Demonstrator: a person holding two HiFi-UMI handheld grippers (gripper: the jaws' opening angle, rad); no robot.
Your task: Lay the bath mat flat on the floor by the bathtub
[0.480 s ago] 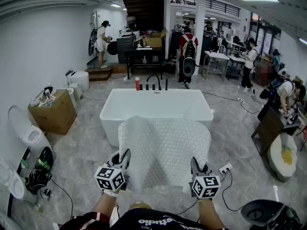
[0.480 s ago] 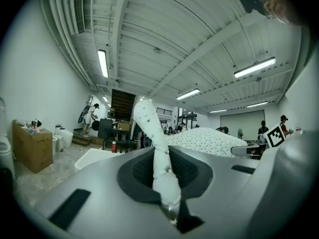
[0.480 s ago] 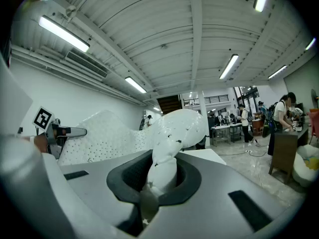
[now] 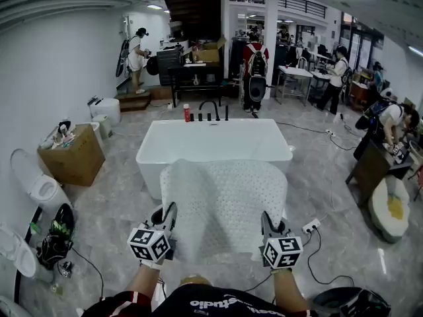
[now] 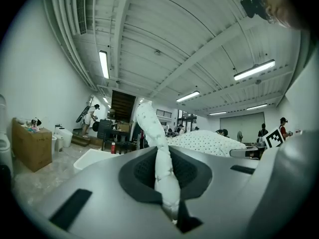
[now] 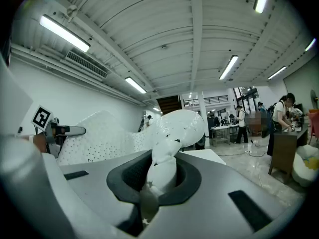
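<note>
Before the tub (image 4: 151, 170), above the floor (image 4: 112, 210), the mat (image 4: 225, 200) is held spread between both grippers, its far edge by the tub's near rim; the left gripper (image 4: 170, 214) is clamped almost closed on the mat's near left corner; the right gripper (image 4: 266, 220) pinches the near right corner just as tightly.

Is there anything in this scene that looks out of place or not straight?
The bath mat is not on the floor. The left claw and the right claw each pinch a bunched near corner, holding it up before the bathtub. A power strip lies loose on the floor nearby.
</note>
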